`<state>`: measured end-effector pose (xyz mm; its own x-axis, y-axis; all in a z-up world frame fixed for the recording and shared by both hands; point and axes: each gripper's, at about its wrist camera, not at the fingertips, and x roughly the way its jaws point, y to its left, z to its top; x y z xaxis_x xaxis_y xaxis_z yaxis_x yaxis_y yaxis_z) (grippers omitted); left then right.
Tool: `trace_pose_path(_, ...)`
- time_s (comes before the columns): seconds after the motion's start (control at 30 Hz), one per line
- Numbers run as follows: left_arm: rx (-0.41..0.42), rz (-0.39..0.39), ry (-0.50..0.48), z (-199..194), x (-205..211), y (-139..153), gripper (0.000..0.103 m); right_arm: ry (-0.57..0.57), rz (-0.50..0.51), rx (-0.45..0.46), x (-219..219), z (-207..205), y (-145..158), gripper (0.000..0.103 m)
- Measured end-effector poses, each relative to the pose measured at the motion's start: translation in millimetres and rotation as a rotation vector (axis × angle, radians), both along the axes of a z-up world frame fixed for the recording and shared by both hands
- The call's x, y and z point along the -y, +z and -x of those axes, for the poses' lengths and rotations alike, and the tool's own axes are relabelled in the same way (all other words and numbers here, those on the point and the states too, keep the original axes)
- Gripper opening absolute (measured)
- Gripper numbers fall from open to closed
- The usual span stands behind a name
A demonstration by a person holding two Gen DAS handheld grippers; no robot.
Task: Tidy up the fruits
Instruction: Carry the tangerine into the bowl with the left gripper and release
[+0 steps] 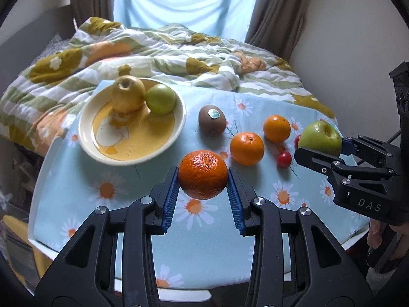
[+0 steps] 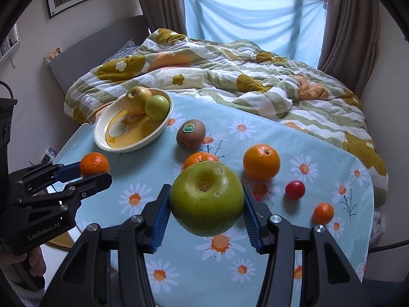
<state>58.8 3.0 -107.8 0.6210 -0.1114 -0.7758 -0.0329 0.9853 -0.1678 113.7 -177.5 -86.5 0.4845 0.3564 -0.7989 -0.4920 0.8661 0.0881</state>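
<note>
A rough-skinned orange mandarin (image 1: 202, 174) is clamped between the blue ribbed pads of the left gripper (image 1: 203, 179) and a large green apple (image 2: 206, 197) between those of the right gripper (image 2: 207, 202), both fruits held clear above the pale blue daisy-print tablecloth (image 2: 179, 263). Beyond the apple, two smooth oranges (image 2: 261, 161), a red cherry tomato (image 2: 295, 189) and a small mandarin (image 2: 323, 212) are seen lying on the cloth, with a stickered brown kiwi (image 2: 191, 133) further back. Left of the kiwi a cream and yellow ceramic bowl (image 2: 133, 138) containing a yellow apple (image 2: 136, 99) and a small green apple (image 2: 157, 107) is set, and behind the kiwi a rumpled flower-patterned quilt (image 2: 230, 76), a blue-draped window (image 2: 253, 18) and brown curtains (image 2: 347, 30) are seen.
</note>
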Motion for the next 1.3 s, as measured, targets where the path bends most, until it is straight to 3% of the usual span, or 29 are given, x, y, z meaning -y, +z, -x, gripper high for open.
trace_pose_path(0.43, -0.002, -0.004, -0.05, -51.0, -89.6, 16.9, 0.043, -0.091, -0.027, -0.014, -71.9, -23.9, 15.8, 0.049)
trace_pose_path(0.87, -0.068, 0.015, -0.136, -109.0, -159.6, -16.5, 0.043, -0.214, -0.036, -0.073, -130.0, -51.3, -5.9, 0.049)
trace_pose_path(1.3, -0.091, -0.035, -0.225, -151.6, -186.5, -45.9, 0.043, -0.297, 0.001, -0.103, -151.6, -62.9, -19.2, 0.049)
